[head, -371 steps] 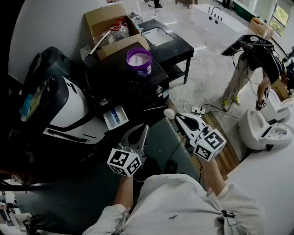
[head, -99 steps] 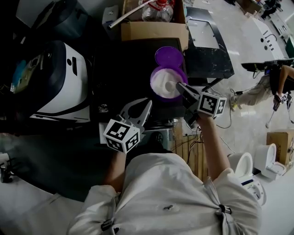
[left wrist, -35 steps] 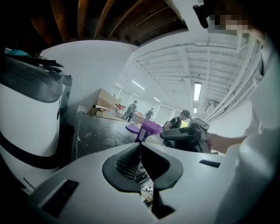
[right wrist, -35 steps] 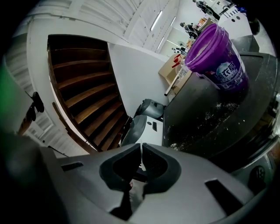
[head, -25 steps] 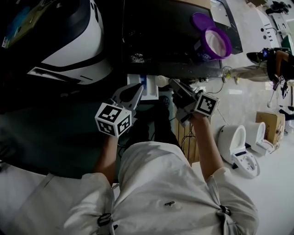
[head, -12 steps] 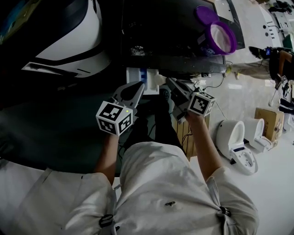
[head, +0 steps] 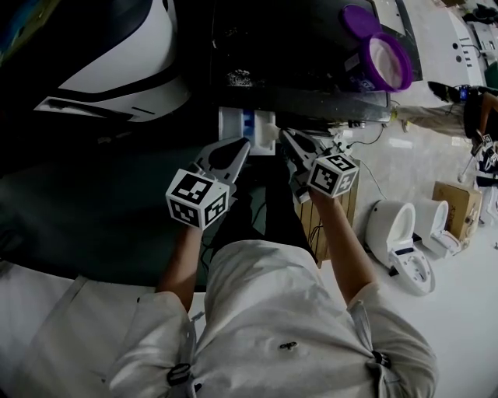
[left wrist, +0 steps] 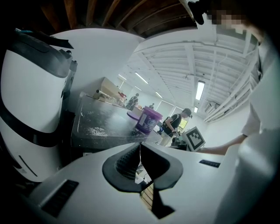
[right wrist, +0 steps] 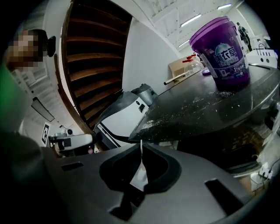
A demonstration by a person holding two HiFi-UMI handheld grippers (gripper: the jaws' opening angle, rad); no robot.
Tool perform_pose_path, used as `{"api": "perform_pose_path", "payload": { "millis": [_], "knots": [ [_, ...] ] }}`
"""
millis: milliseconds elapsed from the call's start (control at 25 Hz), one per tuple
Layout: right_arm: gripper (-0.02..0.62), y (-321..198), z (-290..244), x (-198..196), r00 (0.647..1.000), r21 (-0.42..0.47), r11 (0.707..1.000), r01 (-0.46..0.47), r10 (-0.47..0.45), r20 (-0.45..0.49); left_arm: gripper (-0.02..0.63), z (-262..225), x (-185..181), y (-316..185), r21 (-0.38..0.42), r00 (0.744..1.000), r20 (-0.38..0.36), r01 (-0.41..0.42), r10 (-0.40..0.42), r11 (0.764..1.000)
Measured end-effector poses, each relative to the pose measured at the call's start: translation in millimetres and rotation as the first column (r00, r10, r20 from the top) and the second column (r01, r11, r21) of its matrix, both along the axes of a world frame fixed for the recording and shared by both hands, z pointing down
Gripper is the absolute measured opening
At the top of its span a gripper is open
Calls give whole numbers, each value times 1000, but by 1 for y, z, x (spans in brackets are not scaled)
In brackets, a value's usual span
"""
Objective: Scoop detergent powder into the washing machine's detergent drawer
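The white detergent drawer [head: 247, 128] stands pulled out from the front of the black washing machine [head: 288, 47]. My right gripper [head: 285, 137] is shut on the handle of a white scoop [head: 269, 134], whose bowl sits at the drawer's right end and blends with it. In the right gripper view only a white sliver of the scoop [right wrist: 140, 175] shows between the jaws of the right gripper [right wrist: 141, 146]. My left gripper [head: 242, 144] hovers shut and empty just below the drawer; the left gripper [left wrist: 140, 146] has its jaws touching. The open purple detergent bucket [head: 385, 62] stands on the machine's top, its lid [head: 358, 15] beside it.
A white and black appliance [head: 117, 47] fills the left. Powder is scattered on the machine's top [right wrist: 192, 109]. White toilets [head: 405, 249] and a cardboard box [head: 453, 198] stand on the floor at right, with a person [head: 476, 109] further off. Wooden slats [head: 342, 210] lie under my right arm.
The right gripper has carried the scoop from the bucket down to the drawer, and in the last second edged left over it. The left gripper has stayed shut near the drawer.
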State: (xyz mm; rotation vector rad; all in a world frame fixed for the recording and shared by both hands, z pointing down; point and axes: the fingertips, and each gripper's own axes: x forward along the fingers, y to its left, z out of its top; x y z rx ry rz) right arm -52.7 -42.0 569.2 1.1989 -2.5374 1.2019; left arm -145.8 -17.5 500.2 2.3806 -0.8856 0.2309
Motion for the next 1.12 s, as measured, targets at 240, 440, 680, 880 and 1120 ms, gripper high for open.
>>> {"api": "perform_pose_path", "payload": {
  "millis": [240,440,680,880,1120],
  "knots": [
    [12,-2,11,-2,992,58,998,30,-23,-121,20,5,-1,3,-10,1000,11,-13,14,1000],
    [12,1,15,-8,964,128,986,111,-75,-257,20,9,-2,4,-17,1000,15,-16,16,1000],
    [12,3,18,-12,937,166,974,152,-89,-338,20,13,-3,4,-26,1000,22,-19,20,999],
    [12,1,18,-16,917,193,965,175,-88,-389,20,12,-5,3,-25,1000,16,-12,13,1000],
    [12,3,19,-22,865,220,946,239,-104,-491,20,13,-7,2,-26,1000,16,-8,8,1000]
  ]
}}
